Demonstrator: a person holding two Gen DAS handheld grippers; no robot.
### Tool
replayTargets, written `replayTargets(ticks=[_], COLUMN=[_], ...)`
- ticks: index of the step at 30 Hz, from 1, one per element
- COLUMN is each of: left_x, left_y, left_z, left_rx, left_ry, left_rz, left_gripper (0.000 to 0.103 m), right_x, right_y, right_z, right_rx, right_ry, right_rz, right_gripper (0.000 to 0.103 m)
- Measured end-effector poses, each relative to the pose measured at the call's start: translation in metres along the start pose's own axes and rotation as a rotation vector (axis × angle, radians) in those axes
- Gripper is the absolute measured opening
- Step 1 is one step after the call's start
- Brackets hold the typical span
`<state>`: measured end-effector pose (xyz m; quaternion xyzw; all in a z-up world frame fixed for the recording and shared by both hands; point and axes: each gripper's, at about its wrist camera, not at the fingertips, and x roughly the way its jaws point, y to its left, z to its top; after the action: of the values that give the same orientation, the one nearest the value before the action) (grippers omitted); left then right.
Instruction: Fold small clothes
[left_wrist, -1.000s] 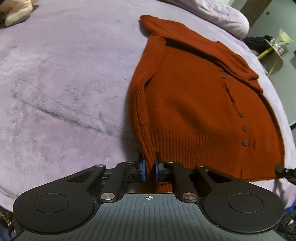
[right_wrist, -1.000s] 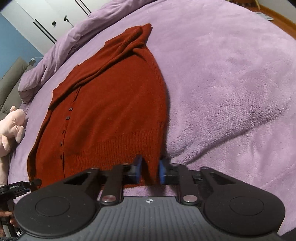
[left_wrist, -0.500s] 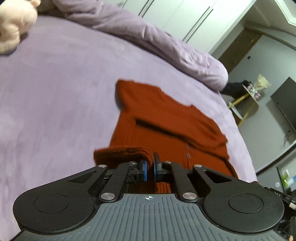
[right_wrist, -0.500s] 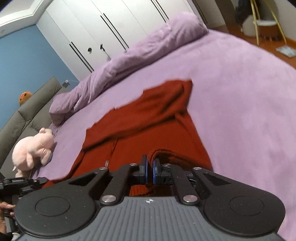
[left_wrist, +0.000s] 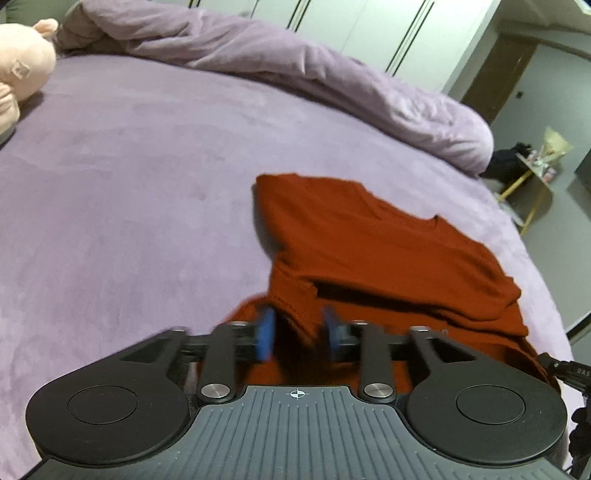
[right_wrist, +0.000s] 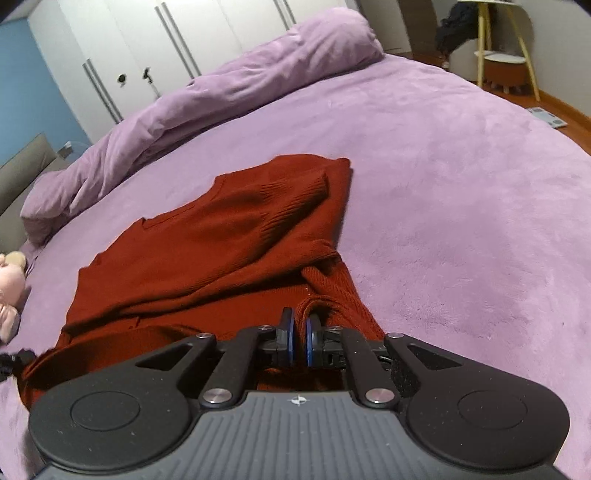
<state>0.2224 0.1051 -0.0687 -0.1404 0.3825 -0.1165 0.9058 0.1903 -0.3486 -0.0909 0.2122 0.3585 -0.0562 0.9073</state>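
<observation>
In the left wrist view, the cardigan (left_wrist: 388, 258) is seen lying on the purple bed (left_wrist: 129, 184), folded over itself so that its upper layer rests across the lower part. The left gripper (left_wrist: 298, 334) is held low at the near left edge of the garment; its blue fingers (left_wrist: 265, 332) are spread apart, and a fold of the knit hangs in the gap between them without being pinched. The picture is blurred around the fingers. A rolled purple duvet (left_wrist: 295, 74) is laid along the far side of the bed, and a pink plush toy (left_wrist: 20, 70) is seen at the far left edge. In the right wrist view, the same cardigan (right_wrist: 207, 251) is shown spread across the bed (right_wrist: 461, 203), a ribbed sleeve cuff (right_wrist: 295, 188) lying on top near its far end. The right gripper (right_wrist: 298, 341) is held at the near right edge of the garment, its fingers (right_wrist: 287, 338) drawn nearly together and closed on a bunched fold of the ribbed hem (right_wrist: 317, 302). The duvet (right_wrist: 221, 96) is seen along the far edge before white wardrobe doors (right_wrist: 147, 44), and the plush toy (right_wrist: 11, 288) appears at the left border.
</observation>
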Motion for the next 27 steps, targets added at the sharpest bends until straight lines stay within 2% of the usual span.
replayTargets(ticks=[1, 3, 5, 8, 11, 14, 16, 18, 21, 25, 27], left_x=[-0.001, 0.000, 0.004, 0.019, 0.040, 0.042, 0.037, 0.034, 0.033, 0.036, 0.040], left_y=[0.005, 0.014, 0.022, 0.015, 0.005, -0.003, -0.006, -0.006, -0.005, -0.007, -0.008], left_z=[0.001, 0.004, 0.005, 0.006, 0.004, 0.003, 0.002, 0.003, 0.002, 0.001, 0.001], left_rx=[0.008, 0.033, 0.050, 0.139, 0.202, 0.208, 0.199, 0.197, 0.191, 0.202, 0.209], left_ry=[-0.015, -0.019, 0.002, 0.071, 0.143, 0.118, 0.089, 0.079, 0.094, 0.120, 0.141], left_rz=[0.012, 0.036, 0.017, -0.006, 0.022, 0.021, 0.016, 0.005, -0.019, -0.039, -0.045], left_gripper=[0.054, 0.055, 0.055, 0.056, 0.056, 0.050, 0.041, 0.018, 0.012, 0.012, 0.026], right_x=[-0.005, -0.017, -0.024, -0.022, -0.013, -0.006, -0.010, -0.015, -0.019, -0.004, 0.003], right_y=[-0.001, -0.002, -0.001, 0.000, 0.006, 0.014, 0.017, 0.020, 0.020, 0.022, 0.022], right_z=[0.000, -0.003, -0.005, -0.008, -0.012, -0.010, -0.009, -0.008, -0.009, -0.013, -0.013], right_rx=[-0.007, -0.053, -0.125, -0.208, -0.274, -0.294, -0.299, -0.327, -0.367, -0.448, -0.458], right_ry=[-0.014, -0.058, -0.076, -0.030, -0.003, 0.008, -0.007, -0.016, -0.020, 0.003, 0.013], right_rz=[0.013, 0.012, -0.021, 0.004, -0.018, -0.019, 0.012, 0.036, 0.058, -0.032, -0.036], right_gripper=[0.011, 0.040, 0.047, 0.047, 0.047, 0.047, 0.047, 0.047, 0.047, 0.047, 0.047])
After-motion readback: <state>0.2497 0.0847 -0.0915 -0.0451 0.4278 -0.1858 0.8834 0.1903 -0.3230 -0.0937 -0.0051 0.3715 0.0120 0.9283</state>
